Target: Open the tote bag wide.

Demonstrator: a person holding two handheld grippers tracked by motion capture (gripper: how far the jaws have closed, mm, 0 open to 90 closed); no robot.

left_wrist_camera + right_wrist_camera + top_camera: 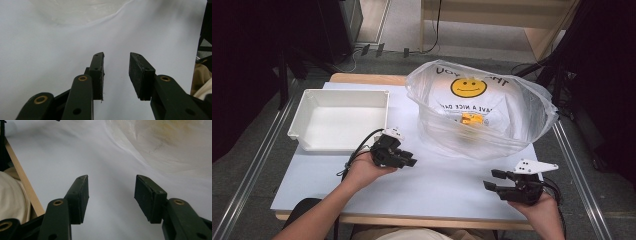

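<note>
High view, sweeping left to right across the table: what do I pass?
White bin → left tool → clear plastic bag with the smiley face. The right tool sits under the bag's span, nearer the person.

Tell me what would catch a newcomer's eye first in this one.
Most likely the clear plastic bag at the table's far right, billowed open, with a yellow smiley face printed on it and a small orange item inside. Left of it sits an empty white bin. Nearer the person, the left gripper and right gripper both hover open over the white table top, holding nothing.
</note>
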